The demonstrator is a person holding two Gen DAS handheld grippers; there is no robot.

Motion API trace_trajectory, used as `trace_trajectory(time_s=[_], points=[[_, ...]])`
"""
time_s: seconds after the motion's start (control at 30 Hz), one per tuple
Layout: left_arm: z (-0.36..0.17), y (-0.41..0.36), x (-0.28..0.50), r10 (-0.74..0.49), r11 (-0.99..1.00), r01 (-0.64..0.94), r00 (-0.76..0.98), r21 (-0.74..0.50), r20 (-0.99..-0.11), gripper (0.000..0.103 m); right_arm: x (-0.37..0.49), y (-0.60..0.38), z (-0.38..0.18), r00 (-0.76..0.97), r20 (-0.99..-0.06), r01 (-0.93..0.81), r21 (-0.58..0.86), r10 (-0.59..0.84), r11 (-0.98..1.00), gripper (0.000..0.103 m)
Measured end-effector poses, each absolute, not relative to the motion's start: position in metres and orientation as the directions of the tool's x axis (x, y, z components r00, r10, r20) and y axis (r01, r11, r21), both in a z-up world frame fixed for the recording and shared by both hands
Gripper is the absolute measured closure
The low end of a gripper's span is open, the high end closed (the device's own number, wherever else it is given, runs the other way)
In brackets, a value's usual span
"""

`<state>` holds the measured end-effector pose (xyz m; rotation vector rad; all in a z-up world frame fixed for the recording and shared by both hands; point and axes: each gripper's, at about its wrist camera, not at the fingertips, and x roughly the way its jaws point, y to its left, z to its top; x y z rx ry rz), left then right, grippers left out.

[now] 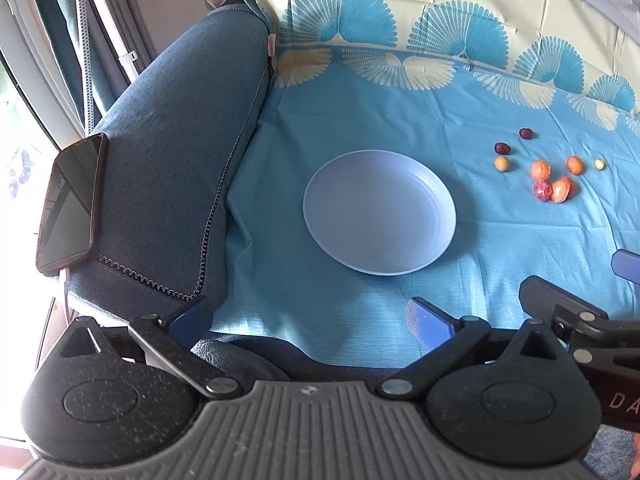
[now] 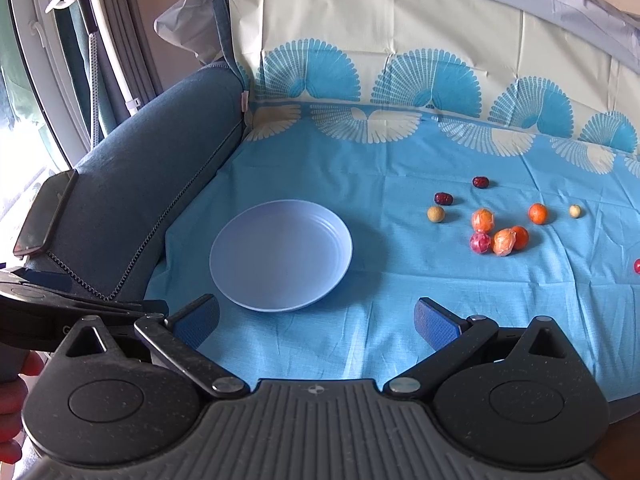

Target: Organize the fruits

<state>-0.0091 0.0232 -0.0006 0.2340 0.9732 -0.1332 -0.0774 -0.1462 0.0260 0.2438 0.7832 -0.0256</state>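
Note:
An empty pale blue plate [image 1: 380, 212] [image 2: 280, 256] lies on the blue cloth. To its right lie small fruits: two dark red dates [image 2: 443, 199] [image 2: 480, 182], a tan longan [image 2: 436, 214], a paler one [image 2: 575, 211], several oranges, some wrapped [image 2: 483, 220] [image 2: 538, 213] [image 2: 504, 242], and a pink wrapped fruit [image 2: 479, 243]. The same cluster shows in the left wrist view [image 1: 540, 170]. My left gripper [image 1: 310, 316] is open and empty near the plate's front. My right gripper [image 2: 316, 318] is open and empty, in front of the plate.
A blue-grey sofa armrest [image 1: 172, 152] rises on the left with a phone [image 1: 72, 204] lying on it. The patterned cloth [image 2: 400, 132] climbs the backrest behind. A red fruit [image 2: 637, 266] shows at the far right edge. The right gripper's body [image 1: 580, 328] sits beside my left one.

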Motion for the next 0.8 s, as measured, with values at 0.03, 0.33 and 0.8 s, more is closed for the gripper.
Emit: trace_trajectory(time_s=[0.03, 0.33, 0.8], points=[[0.000, 0.023, -0.010, -0.008, 0.967, 0.217, 0.560, 0.137, -0.829, 0.000, -0.078, -0.146, 0.027, 0.712, -0.699, 0.113, 0.207, 0.066, 0.972, 0.001], [0.011, 0.026, -0.017, -0.005, 0.968, 0.207, 0.570, 0.138, -0.822, 0.000, -0.085, -0.143, 0.035, 0.722, -0.689, 0.102, 0.195, 0.062, 0.976, 0.001], [0.011, 0.005, -0.011, -0.155, 0.963, 0.270, 0.499, -0.017, -0.853, 0.000, -0.099, -0.190, 0.038, 0.788, -0.614, 0.241, 0.234, -0.050, 0.942, 0.001]])
